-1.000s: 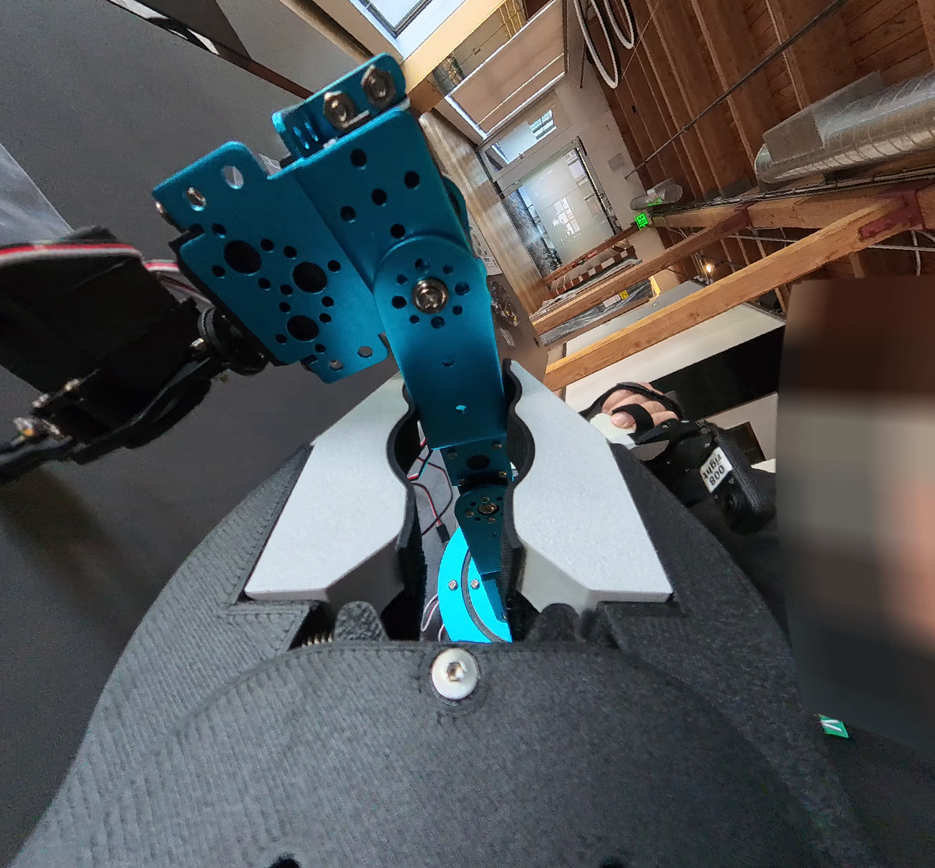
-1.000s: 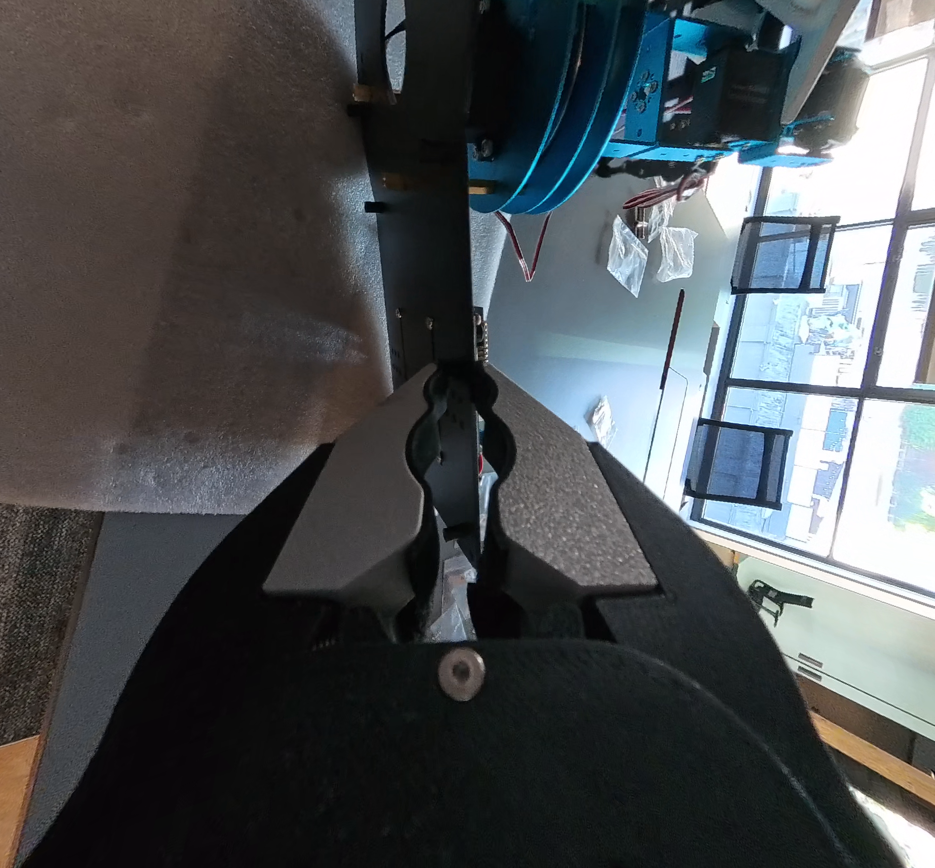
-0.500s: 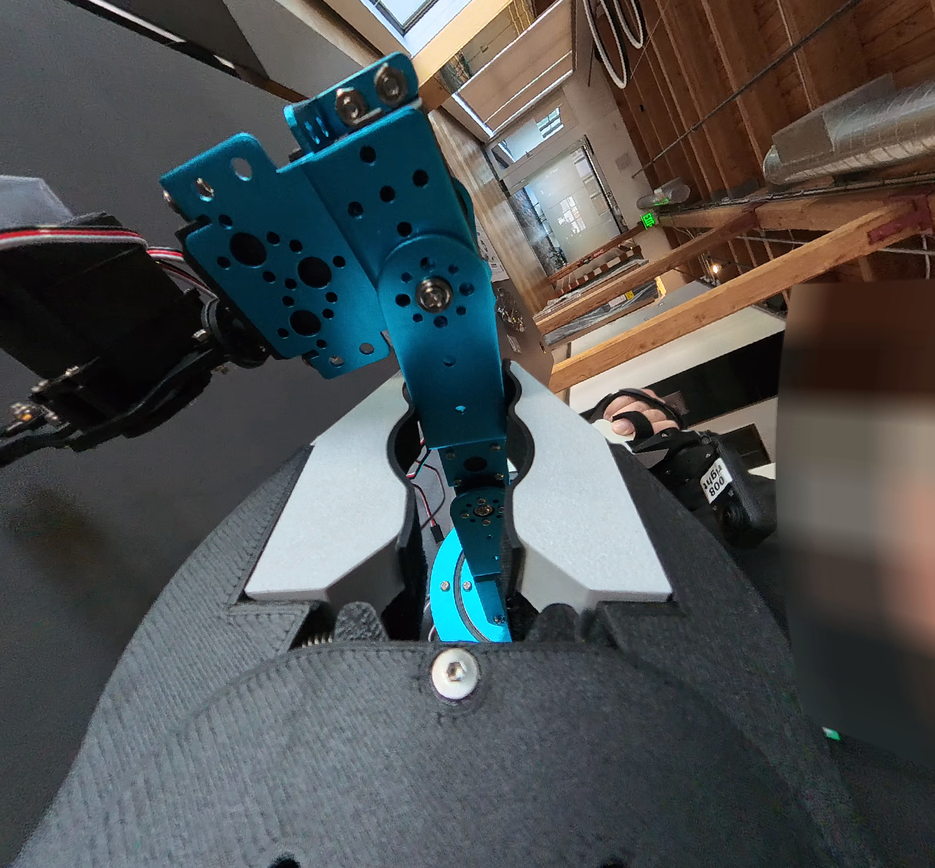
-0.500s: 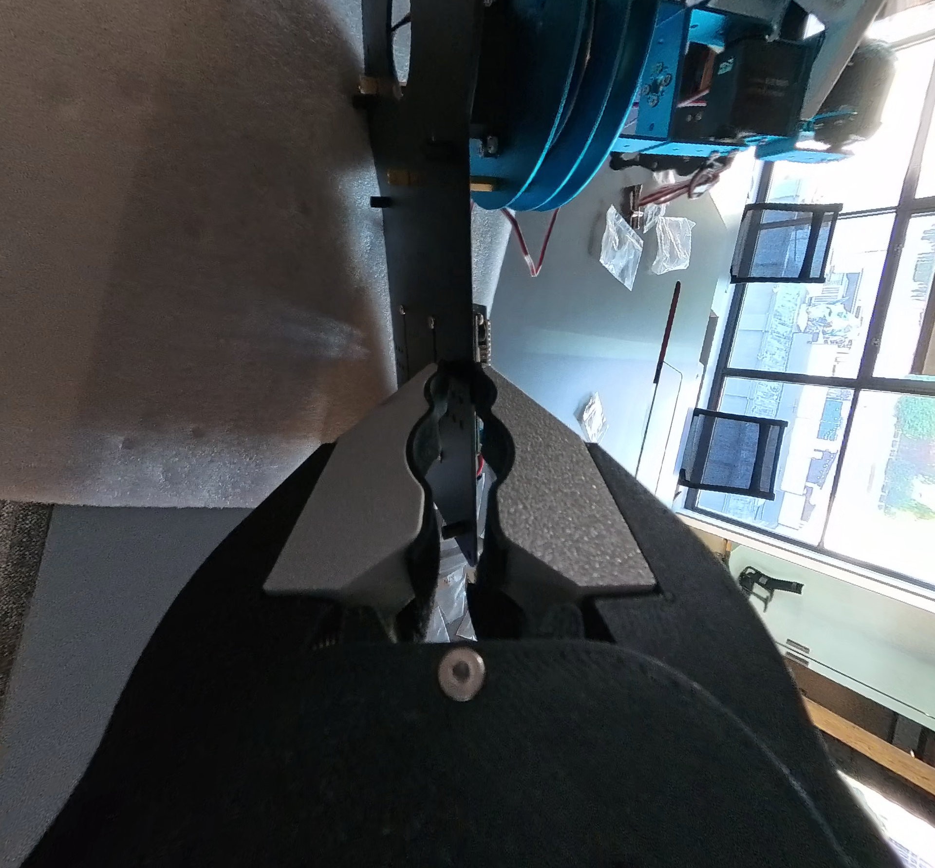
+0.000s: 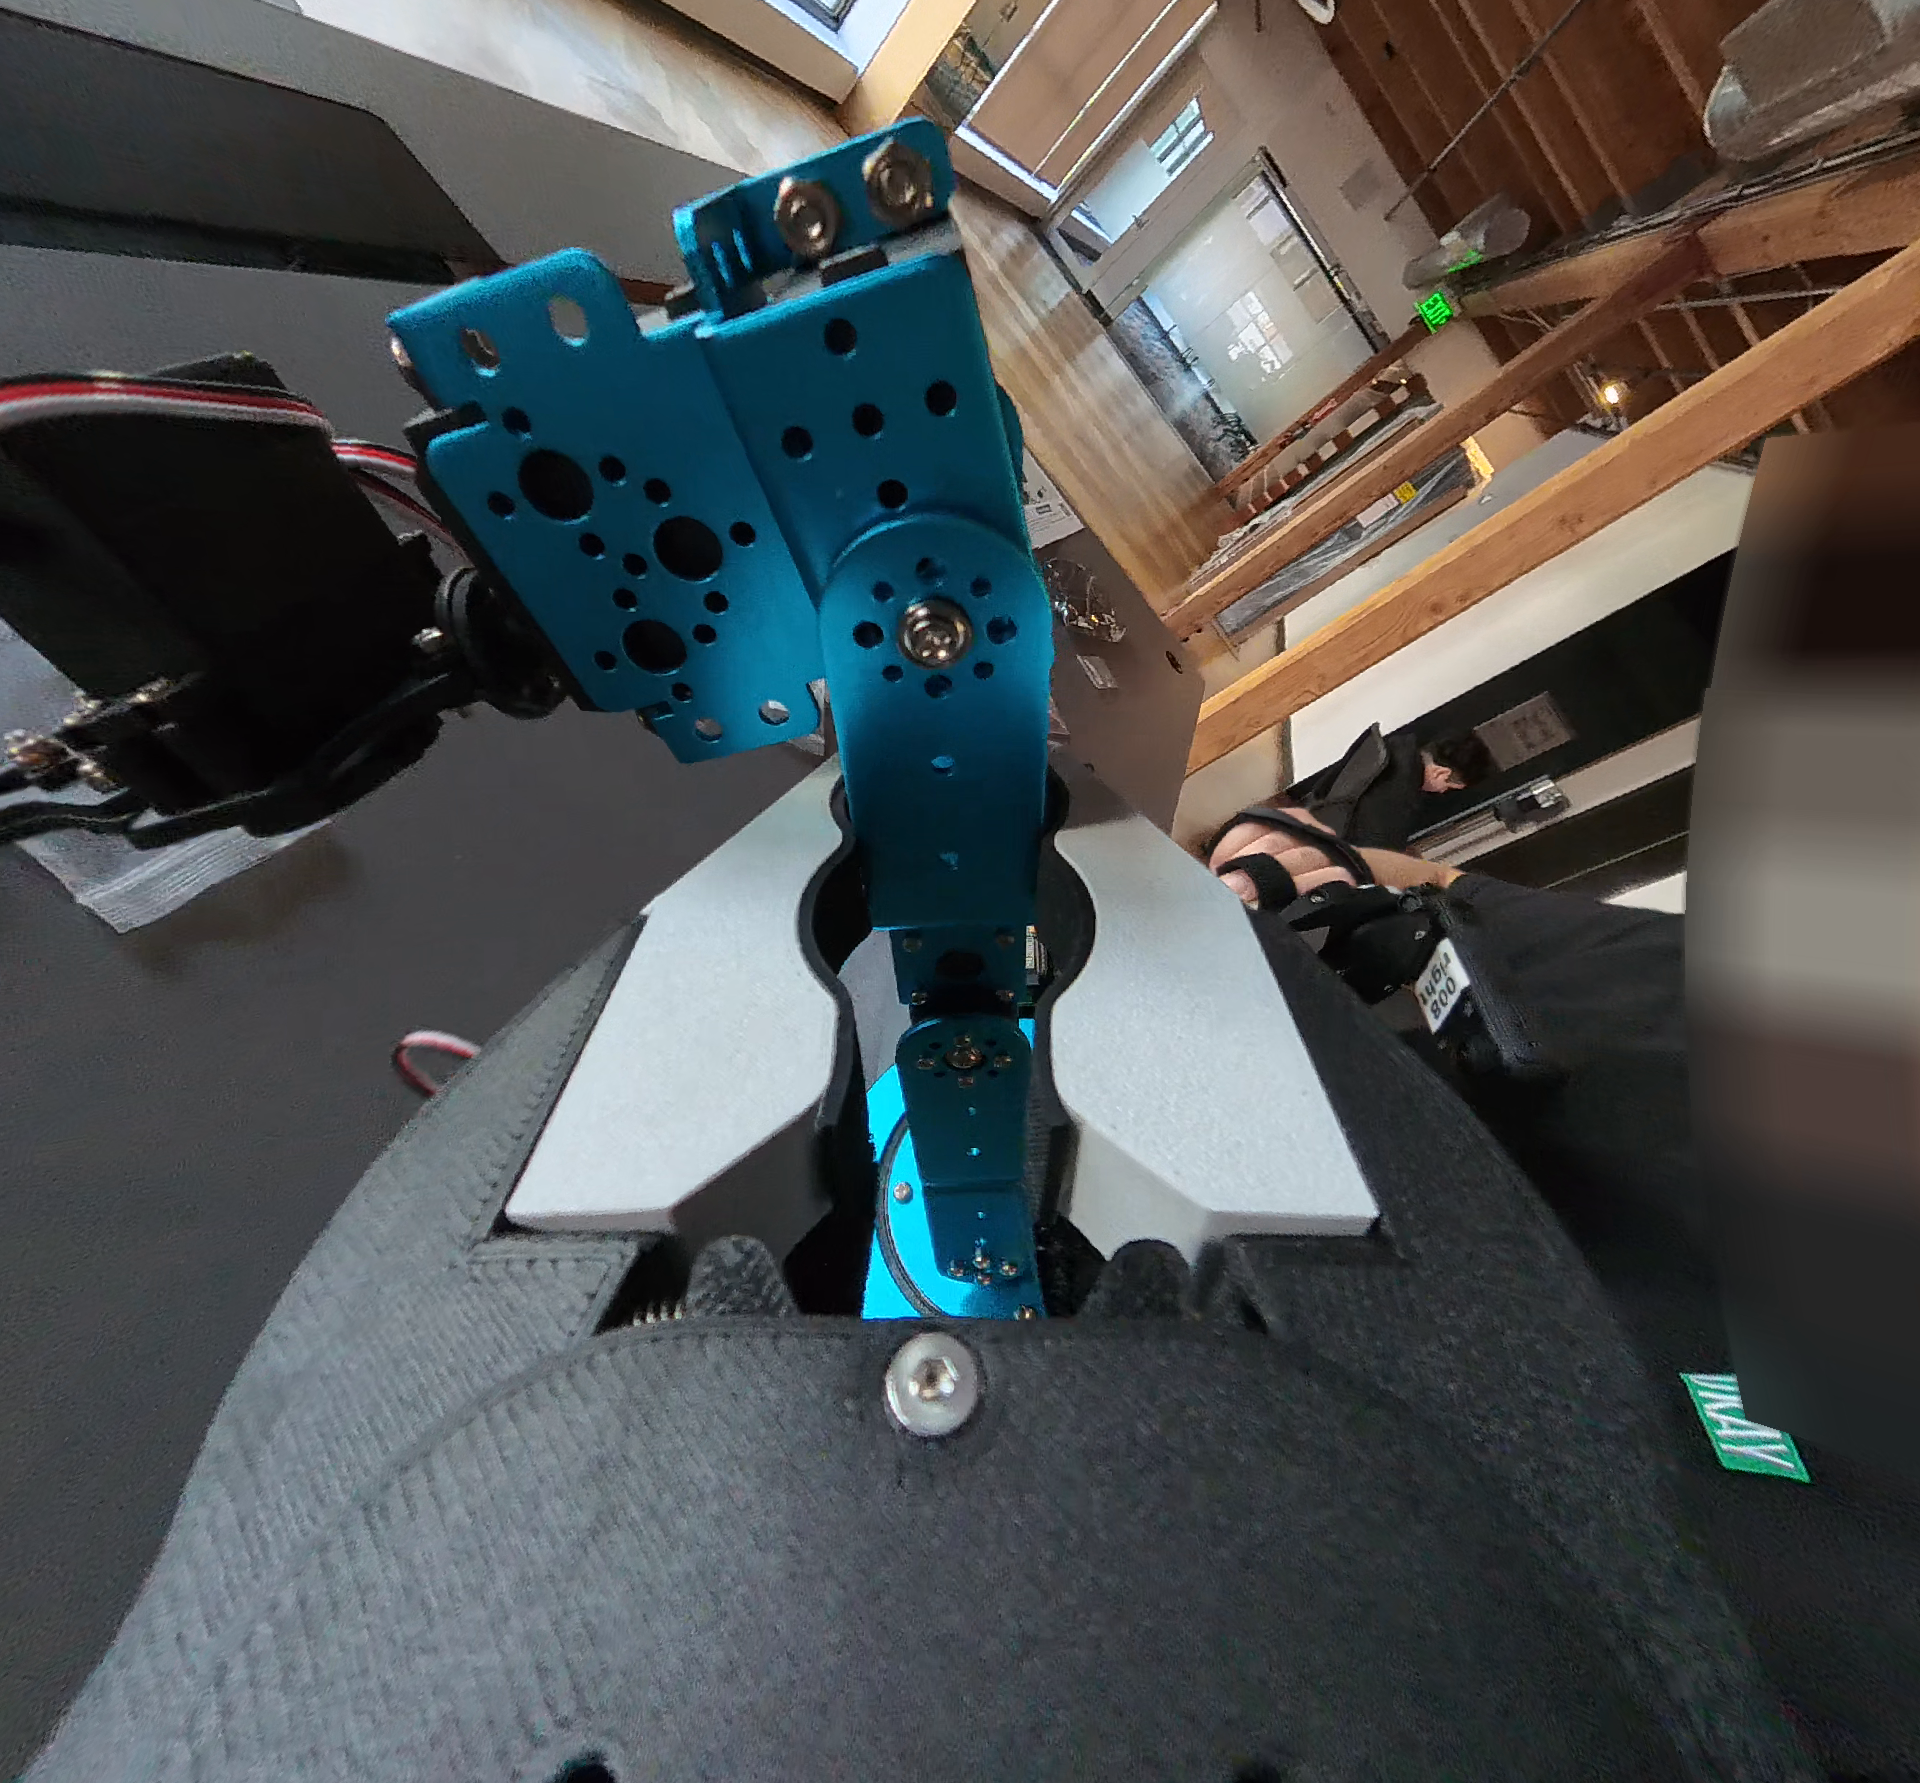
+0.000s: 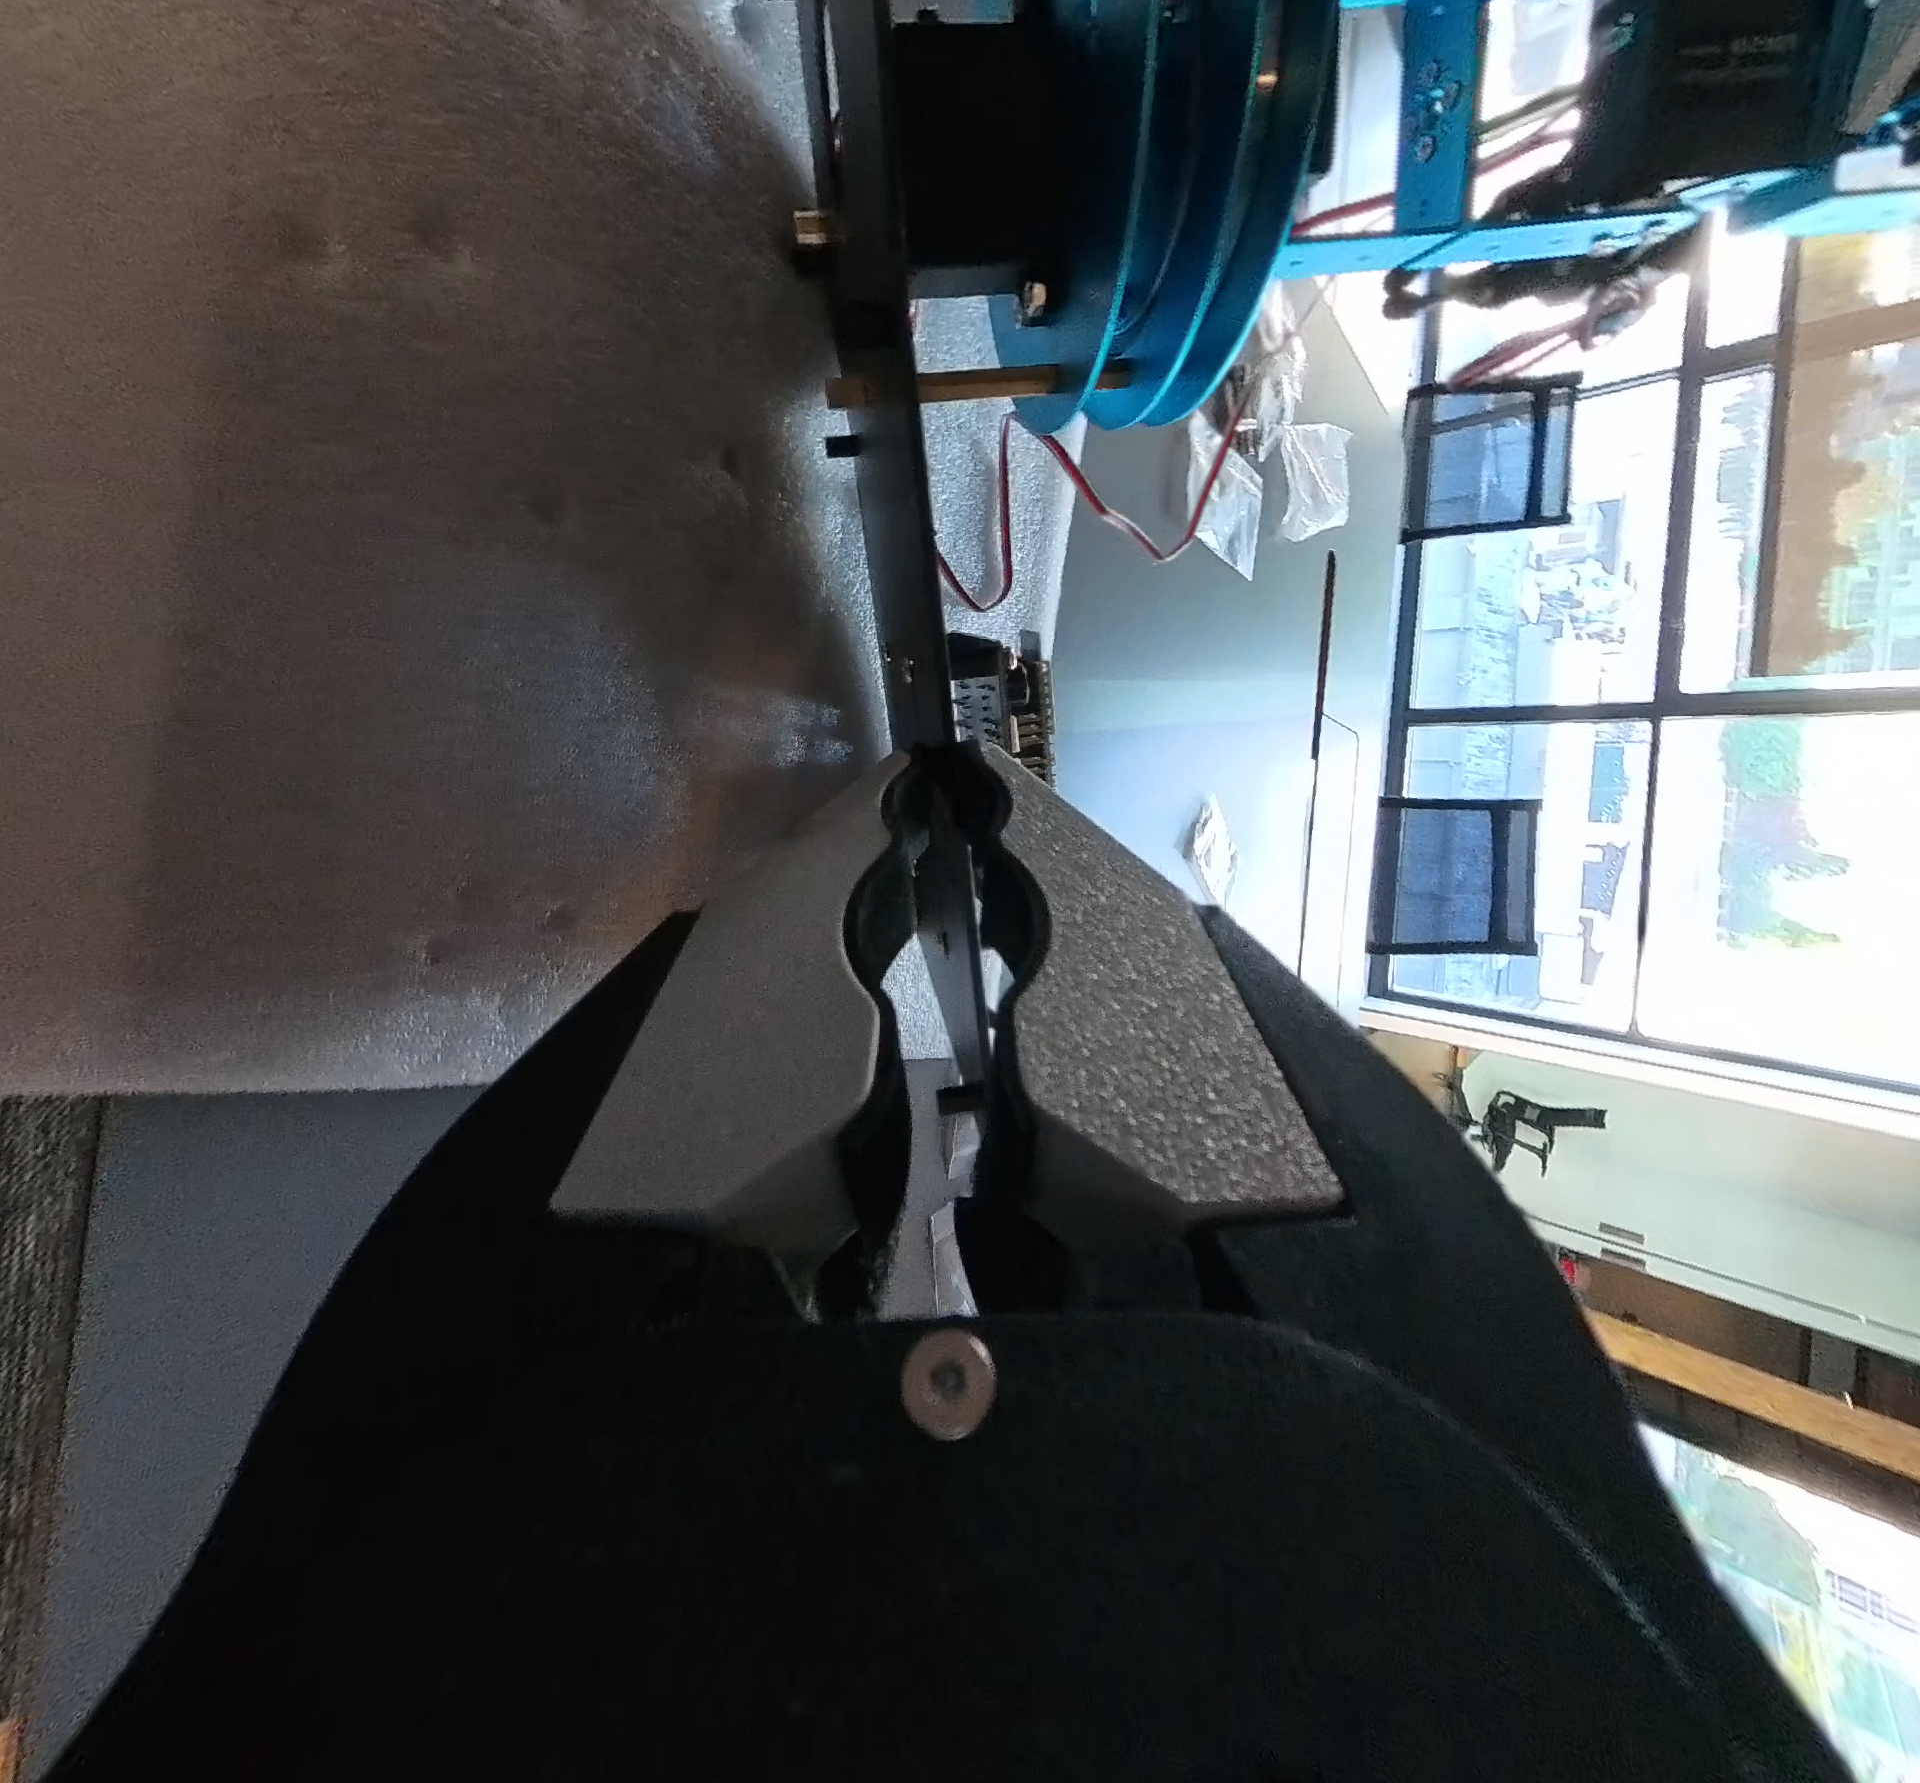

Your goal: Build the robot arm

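Observation:
A small blue metal robot arm (image 5: 914, 653) with perforated brackets stands between my left gripper's (image 5: 951, 808) grey fingers (image 5: 717, 1027), which are shut on its lower link. A black servo claw (image 5: 187, 590) with red-white wires hangs off its left end. My right gripper (image 6: 940, 767) is shut on the edge of the arm's thin black base plate (image 6: 883, 299), seen edge-on. Blue round discs (image 6: 1195, 206) and a black servo (image 6: 977, 144) sit on that plate. The right gripper (image 5: 1403, 944), held by a hand, also shows at the right of the left wrist view.
A white foam sheet (image 6: 364, 486) lies to the left of the base plate on a grey table (image 6: 1143, 694). Small clear bags (image 6: 1268, 476) lie on the table. A dark table surface (image 5: 208, 1058) lies under the claw. Large windows (image 6: 1714, 694) lie beyond. About 25 cm separates my left fingertips from my right.
The blue arm and its black claw have shifted up and right in the left wrist view. In the right wrist view the base plate has come nearer. Both grips are unchanged.

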